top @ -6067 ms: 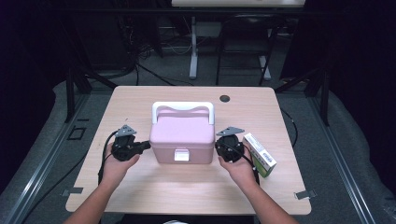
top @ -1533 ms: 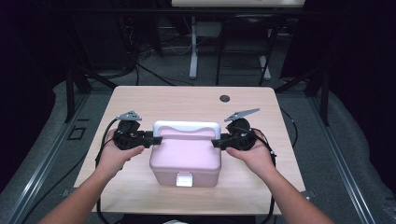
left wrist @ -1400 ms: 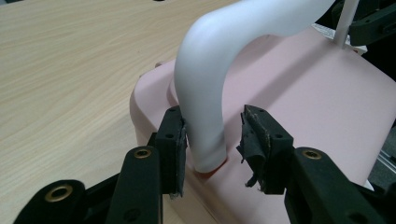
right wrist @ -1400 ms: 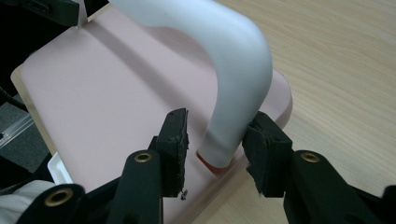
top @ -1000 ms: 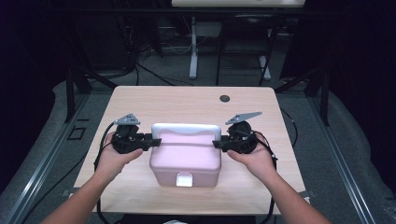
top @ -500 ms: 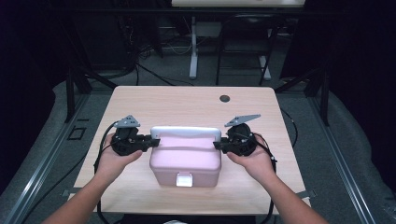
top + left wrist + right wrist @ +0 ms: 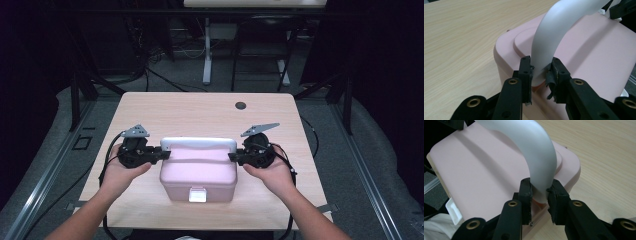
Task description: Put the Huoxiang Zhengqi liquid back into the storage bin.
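A pink box (image 7: 198,172) with a white latch (image 7: 197,195) stands on the wooden table (image 7: 200,110), near its front edge. Its white handle (image 7: 198,143) arches up over the lid. My left gripper (image 7: 164,154) has just been closing and is shut on the handle's left end. In the left gripper view the pads (image 7: 527,72) press on the white handle (image 7: 554,30) just above the pink lid (image 7: 594,50). My right gripper (image 7: 232,156) has just been closing too. It (image 7: 539,190) is shut on the handle's (image 7: 536,150) other end, above the lid (image 7: 486,170).
A small dark round hole (image 7: 241,105) marks the table's far side. Bare wood lies behind and beside the box. Dark frames and cables stand on the floor around the table. The person's forearms come in from the bottom edge.
Both grippers' jaws have narrowed onto the ends of the handle. The hands and the box have stayed where they were over the last second.
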Motion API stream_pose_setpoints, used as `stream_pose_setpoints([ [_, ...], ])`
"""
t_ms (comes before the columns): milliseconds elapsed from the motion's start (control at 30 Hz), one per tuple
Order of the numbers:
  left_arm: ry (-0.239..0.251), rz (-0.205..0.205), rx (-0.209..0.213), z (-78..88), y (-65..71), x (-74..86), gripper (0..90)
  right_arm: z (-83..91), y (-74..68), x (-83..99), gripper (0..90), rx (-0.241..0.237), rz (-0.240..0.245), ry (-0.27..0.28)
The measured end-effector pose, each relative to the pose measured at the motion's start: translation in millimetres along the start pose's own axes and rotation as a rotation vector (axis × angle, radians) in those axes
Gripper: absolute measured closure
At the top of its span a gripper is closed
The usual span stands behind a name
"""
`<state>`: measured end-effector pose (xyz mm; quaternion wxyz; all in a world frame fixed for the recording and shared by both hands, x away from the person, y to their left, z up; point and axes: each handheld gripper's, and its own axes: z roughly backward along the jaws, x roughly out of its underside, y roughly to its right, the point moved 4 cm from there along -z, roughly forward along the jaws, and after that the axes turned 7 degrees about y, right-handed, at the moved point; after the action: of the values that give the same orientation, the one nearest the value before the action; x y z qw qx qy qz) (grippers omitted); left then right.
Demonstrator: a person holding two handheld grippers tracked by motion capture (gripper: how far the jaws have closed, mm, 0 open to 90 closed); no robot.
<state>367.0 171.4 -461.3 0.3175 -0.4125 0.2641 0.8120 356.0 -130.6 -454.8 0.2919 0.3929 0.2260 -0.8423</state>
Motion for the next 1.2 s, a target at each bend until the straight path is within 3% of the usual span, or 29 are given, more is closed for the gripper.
stream_pose_setpoints([
  [500, 0.012, 0.027, 0.016, 4.3, -6.0, -17.9, 73.8, 6.0, 4.2, -16.6, 73.7, -0.014, -0.020, 0.025],
  [800, 0.022, 0.027, 0.017, 6.6, -5.8, -16.4, 72.5, 6.7, 4.9, -18.2, 73.9, -0.022, -0.024, 0.029],
  [1000, 0.038, 0.021, 0.010, 17.7, -6.2, -13.2, 69.0, 5.6, 5.5, -17.4, 74.0, -0.023, -0.025, 0.024],
  [1200, 0.047, 0.011, -0.001, 33.4, -6.4, -4.2, 72.6, 6.4, 6.4, -18.9, 74.0, -0.028, -0.034, 0.026],
])
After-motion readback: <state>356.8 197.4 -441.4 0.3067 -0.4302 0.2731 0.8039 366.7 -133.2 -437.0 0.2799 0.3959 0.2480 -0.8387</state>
